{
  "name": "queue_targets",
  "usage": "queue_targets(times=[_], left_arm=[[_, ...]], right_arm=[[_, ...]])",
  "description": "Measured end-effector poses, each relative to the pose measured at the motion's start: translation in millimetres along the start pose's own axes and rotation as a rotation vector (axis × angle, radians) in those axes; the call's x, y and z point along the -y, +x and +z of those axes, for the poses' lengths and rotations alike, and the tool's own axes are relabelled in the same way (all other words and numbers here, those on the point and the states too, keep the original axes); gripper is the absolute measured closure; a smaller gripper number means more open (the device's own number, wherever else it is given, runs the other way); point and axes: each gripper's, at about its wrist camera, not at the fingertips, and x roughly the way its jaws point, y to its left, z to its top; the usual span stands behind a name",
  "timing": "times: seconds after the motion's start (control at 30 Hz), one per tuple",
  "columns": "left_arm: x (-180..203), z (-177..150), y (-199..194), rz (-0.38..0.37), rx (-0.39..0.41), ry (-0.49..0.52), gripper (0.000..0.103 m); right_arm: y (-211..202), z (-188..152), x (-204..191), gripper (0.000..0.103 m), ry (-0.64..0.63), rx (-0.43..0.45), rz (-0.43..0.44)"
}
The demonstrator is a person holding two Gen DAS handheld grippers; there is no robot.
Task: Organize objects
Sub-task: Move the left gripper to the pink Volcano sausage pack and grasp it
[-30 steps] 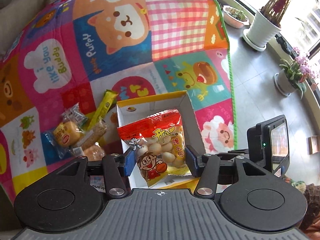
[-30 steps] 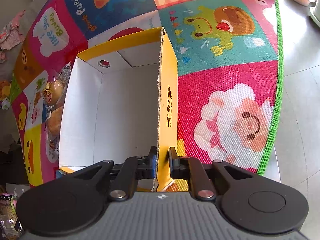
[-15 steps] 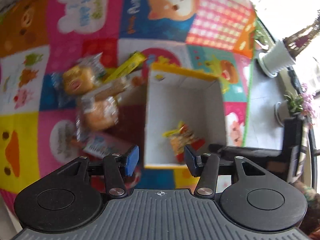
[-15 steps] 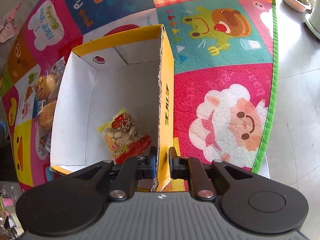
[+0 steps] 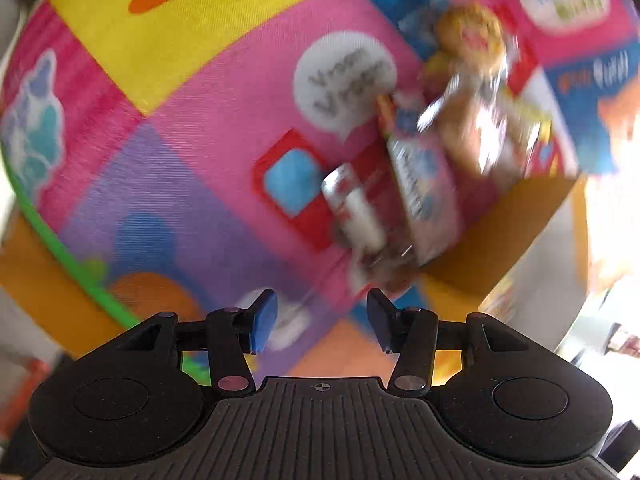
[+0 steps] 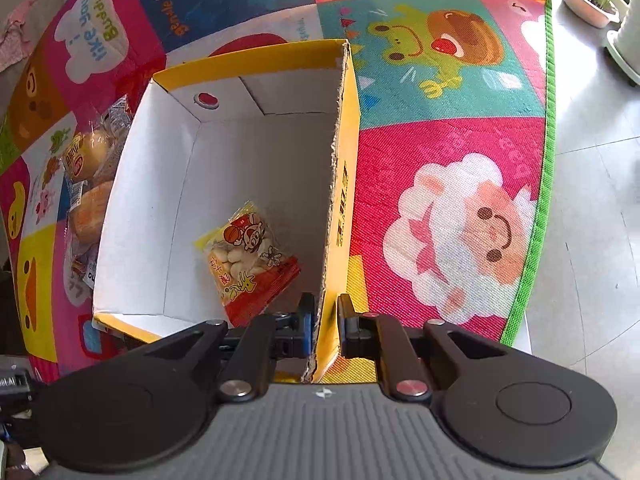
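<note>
Crinkly plastic snack packets (image 5: 460, 128) lie heaped on the mat beside the box (image 6: 340, 184); light, slippery, best pinched at a seam. Left gripper (image 5: 320, 320) gapes empty; right gripper (image 6: 323, 320) clamps the box wall

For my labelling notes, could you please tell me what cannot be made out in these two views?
- Left wrist view: motion blur smears the snack pile; the wrappers' print is unreadable.
- Right wrist view: the box wall hides most of the wrapped buns.
- Right wrist view: the right gripper covers the snack bag lower edge.
</note>
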Motion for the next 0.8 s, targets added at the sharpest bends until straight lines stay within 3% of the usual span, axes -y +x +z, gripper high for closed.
queue_targets(times=[0.1, 0.23, 0.4, 0.47, 0.53, 0.6, 0.67, 0.7, 0.77, 0.8], left_arm=[[5, 1, 12, -0.043, -0.002, -0.115, 0.049], [16, 0, 31, -0.032, -0.014, -0.162, 0.049], [26, -1, 33, -0.018, 0.12, -0.22, 0.049], [35, 2, 37, 0.015, 0.116, -0.185, 0.038], [44, 4, 42, 0.027, 0.093, -0.126, 0.035], [53, 3, 44, 0.02, 0.076, -0.051, 0.042], [61, 5, 41, 0.034, 0.061, 0.067, 0.059], [64, 8, 39, 0.063, 0.061, 0.142, 0.061], [67, 17, 34, 0.17, 0.086, 0.288, 0.086], [63, 24, 31, 0.216, 0.099, 0.345, 0.083]], right_arm=[[3, 2, -1, 0.091, -0.021, -0.013, -0.004], [7, 5, -3, 0.091, -0.057, -0.034, -0.005], [10, 9, -4, 0.091, -0.09, -0.054, 0.004], [12, 11, -4, 0.091, -0.099, -0.063, 0.008], [15, 12, -5, 0.091, -0.116, -0.072, 0.006], [17, 13, -7, 0.091, -0.127, -0.078, 0.003], [18, 14, -7, 0.09, -0.131, -0.084, 0.005], [19, 14, -7, 0.09, -0.129, -0.086, 0.008], [20, 14, -6, 0.089, -0.129, -0.091, 0.011], [21, 14, -6, 0.089, -0.13, -0.093, 0.012]])
